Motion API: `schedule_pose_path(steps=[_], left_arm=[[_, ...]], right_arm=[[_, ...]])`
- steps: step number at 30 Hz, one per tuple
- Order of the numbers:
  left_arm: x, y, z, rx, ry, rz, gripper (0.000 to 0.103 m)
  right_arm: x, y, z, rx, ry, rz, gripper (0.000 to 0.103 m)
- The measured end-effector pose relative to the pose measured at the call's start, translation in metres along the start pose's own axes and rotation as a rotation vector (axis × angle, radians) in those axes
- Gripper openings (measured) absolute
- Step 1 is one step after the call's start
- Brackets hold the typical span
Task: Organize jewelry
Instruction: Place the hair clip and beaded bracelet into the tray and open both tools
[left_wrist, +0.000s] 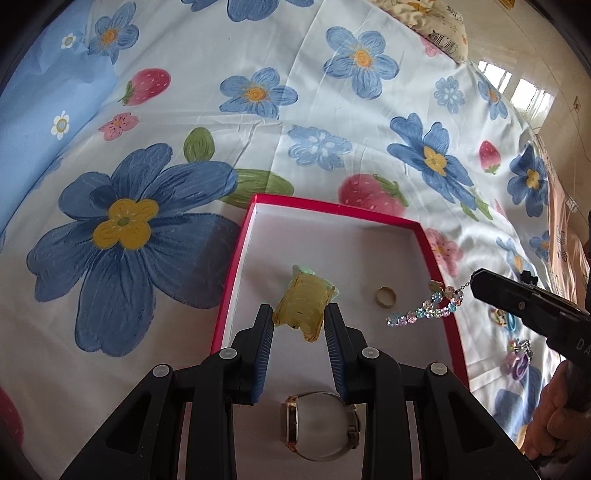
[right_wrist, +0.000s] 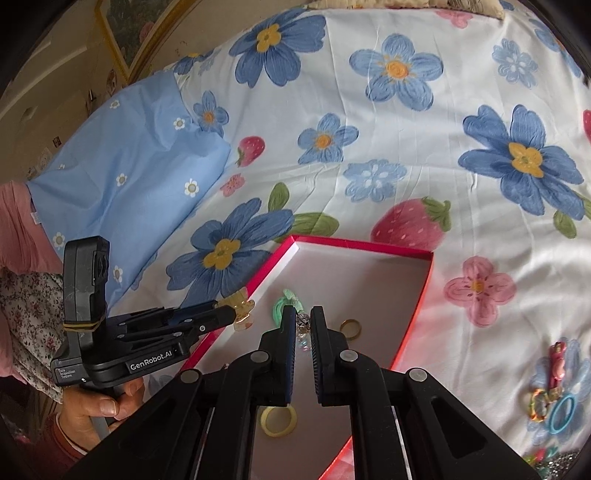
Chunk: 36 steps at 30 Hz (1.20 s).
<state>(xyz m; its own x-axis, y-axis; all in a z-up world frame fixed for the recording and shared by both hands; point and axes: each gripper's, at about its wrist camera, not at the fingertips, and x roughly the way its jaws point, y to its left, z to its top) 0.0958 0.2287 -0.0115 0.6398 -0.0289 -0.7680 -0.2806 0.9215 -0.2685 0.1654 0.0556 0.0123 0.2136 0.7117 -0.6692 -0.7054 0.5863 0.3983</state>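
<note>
A red box (left_wrist: 236, 258) with a white inside lies on the flowered bedsheet; it also shows in the right wrist view (right_wrist: 417, 317). My left gripper (left_wrist: 299, 314) is shut on a yellow hair clip (left_wrist: 301, 312) and holds it above the box; the clip also shows in the right wrist view (right_wrist: 242, 308). My right gripper (right_wrist: 303, 317) is shut on a sparkly bead chain (left_wrist: 428, 308) that hangs over the box's right wall. Inside the box lie a gold ring (left_wrist: 385, 296), a watch (left_wrist: 321, 424), a yellow ring (right_wrist: 277, 421) and a green item (right_wrist: 286, 301).
More hair ties and trinkets (right_wrist: 554, 402) lie on the sheet right of the box, also seen in the left wrist view (left_wrist: 517, 354). A blue pillow (right_wrist: 125, 173) lies at the left. A patterned cushion (left_wrist: 439, 26) sits at the far edge.
</note>
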Motion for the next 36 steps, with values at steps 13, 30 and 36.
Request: schedule_pose_path(steps=[13,30,36], left_arm=[[0.045,0.001,0.001,0.004,0.058,0.033,0.028],[0.058,0.003,-0.005,0.014,0.090,0.036,0.029],[0.057,0.003,-0.005,0.012,0.090,0.041,0.029]], right_arm=[[0.049,-0.017,-0.024,0.018,0.122,-0.045,0.007],[0.066,-0.011,-0.032,-0.049,0.195,-0.062,0.012],[0.067,-0.009,-0.032,-0.049,0.202,-0.057,0.013]])
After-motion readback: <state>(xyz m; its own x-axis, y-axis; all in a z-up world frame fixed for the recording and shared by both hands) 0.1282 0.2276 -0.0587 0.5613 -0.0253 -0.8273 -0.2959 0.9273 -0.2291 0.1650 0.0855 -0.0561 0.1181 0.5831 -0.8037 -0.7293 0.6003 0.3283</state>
